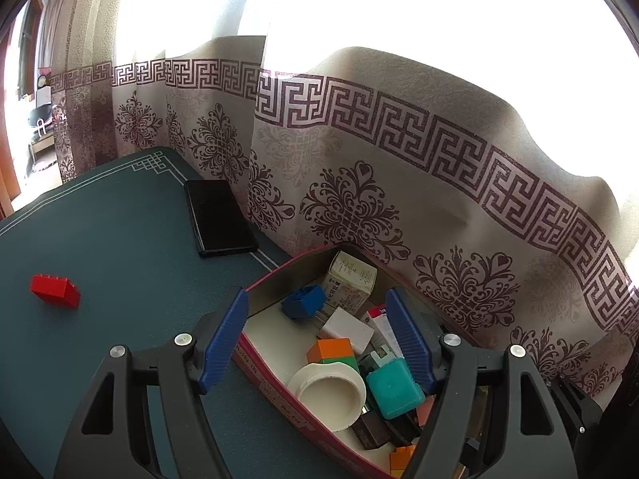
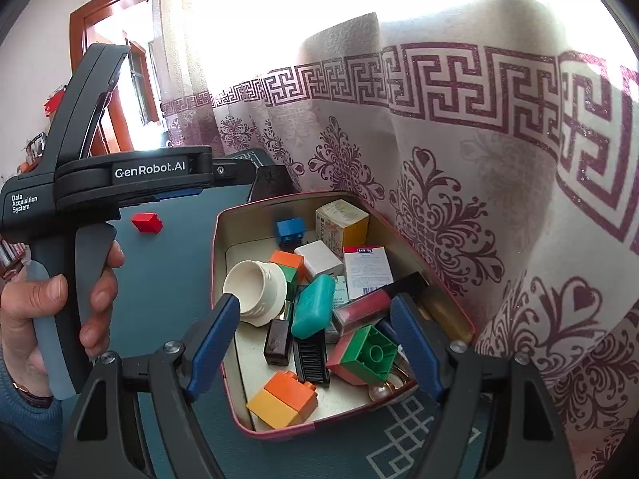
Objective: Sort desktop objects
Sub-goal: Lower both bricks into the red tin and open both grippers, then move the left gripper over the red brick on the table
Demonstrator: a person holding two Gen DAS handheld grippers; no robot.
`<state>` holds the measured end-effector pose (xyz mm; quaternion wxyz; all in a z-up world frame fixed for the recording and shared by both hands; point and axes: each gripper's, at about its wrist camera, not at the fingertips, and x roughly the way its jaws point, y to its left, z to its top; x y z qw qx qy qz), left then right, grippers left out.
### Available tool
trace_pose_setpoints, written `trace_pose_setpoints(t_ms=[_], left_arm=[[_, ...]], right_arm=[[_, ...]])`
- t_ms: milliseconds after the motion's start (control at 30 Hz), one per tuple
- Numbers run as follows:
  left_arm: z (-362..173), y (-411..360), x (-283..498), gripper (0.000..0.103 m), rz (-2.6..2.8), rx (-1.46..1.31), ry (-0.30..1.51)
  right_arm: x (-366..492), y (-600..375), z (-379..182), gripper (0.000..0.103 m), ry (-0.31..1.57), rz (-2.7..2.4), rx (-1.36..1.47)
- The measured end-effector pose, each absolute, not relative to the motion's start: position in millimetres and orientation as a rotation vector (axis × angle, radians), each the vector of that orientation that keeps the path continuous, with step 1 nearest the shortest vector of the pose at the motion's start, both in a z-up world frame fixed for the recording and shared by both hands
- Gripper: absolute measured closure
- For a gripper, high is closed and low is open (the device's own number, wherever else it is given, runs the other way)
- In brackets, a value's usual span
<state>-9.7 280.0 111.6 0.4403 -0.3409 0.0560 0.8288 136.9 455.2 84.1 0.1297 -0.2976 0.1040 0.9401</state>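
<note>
A red-rimmed tin box (image 1: 291, 265) (image 2: 279, 198) holds several sorted items: a white cap (image 2: 259, 291), a teal case (image 2: 313, 305), a blue brick (image 1: 303, 299), a green brick (image 2: 369, 353) and an orange-yellow brick (image 2: 283, 399). One red brick (image 1: 56, 290) (image 2: 147, 222) lies alone on the green mat to the box's left. My left gripper (image 1: 317, 307) hangs open over the box's left end with nothing between its fingers. My right gripper (image 2: 315, 307) is open above the box's near half, its jaws also bare.
A black phone (image 1: 219, 215) lies flat at the mat's back edge by the patterned curtain (image 1: 399, 199), which runs close behind the box. A hand (image 2: 60, 307) grips the left gripper's housing (image 2: 120, 175) beside the box. The mat (image 1: 120, 219) stretches left.
</note>
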Motion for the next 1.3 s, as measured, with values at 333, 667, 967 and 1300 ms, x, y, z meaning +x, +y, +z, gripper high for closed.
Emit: trace_pose_setpoints(t_ms=[333, 667, 967, 1300], left_arm=[[114.0, 259.2, -19.9, 0.029, 2.119, -0.833, 0.115], [120.1, 229.3, -37.6, 0.029, 2.191, -0.831, 0.065], [123.9, 197.4, -60.9, 0.029, 2.257, -0.847, 0.012], [119.1, 164.3, -80.1, 0.029, 2.327, -0.855, 0.045]], right_arm=[[132.9, 440.1, 90.7, 0.020, 0.294, 2.752, -0.849], [119.6, 418.5, 93.6, 0.019, 0.310, 2.811, -0.837], [111.3, 399.6, 92.4, 0.018, 0.312, 2.847, -0.861], [105.5, 376.1, 89.1, 0.011, 0.289, 2.871, -0.898]])
